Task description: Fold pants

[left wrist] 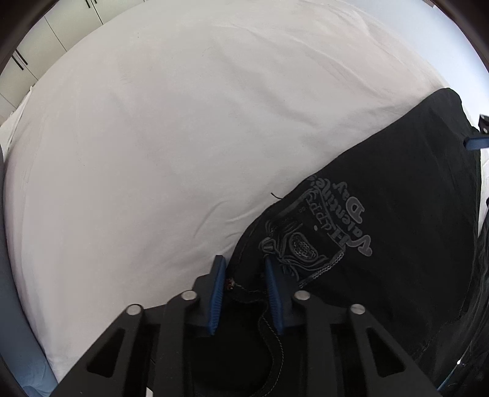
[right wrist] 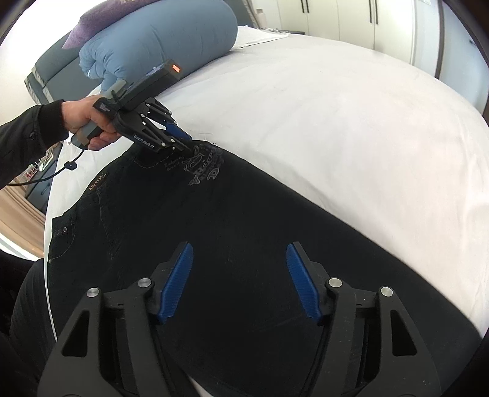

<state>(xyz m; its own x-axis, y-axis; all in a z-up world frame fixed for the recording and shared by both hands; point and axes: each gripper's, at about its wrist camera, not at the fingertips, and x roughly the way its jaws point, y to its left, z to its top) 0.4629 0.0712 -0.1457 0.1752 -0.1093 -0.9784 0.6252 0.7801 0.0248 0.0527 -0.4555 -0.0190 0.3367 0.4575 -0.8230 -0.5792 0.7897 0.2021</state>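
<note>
Right wrist view: right tool [right wrist: 240, 281] gapes empty over pants [right wrist: 244, 229]; left tool's [right wrist: 188, 146] grip unclear.

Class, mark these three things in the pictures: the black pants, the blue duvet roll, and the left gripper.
black pants [right wrist: 244, 220], right wrist view, on the plain thigh fabric.
blue duvet roll [right wrist: 165, 36], right wrist view, on its bulging middle.
left gripper [left wrist: 243, 281], left wrist view, midway between its blue fingertips.

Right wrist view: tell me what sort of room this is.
Most likely a bedroom. The black pants lie on a bed with a white sheet, a rolled blue duvet sits at its far end, and tall pale wardrobe doors line the wall behind.
</note>
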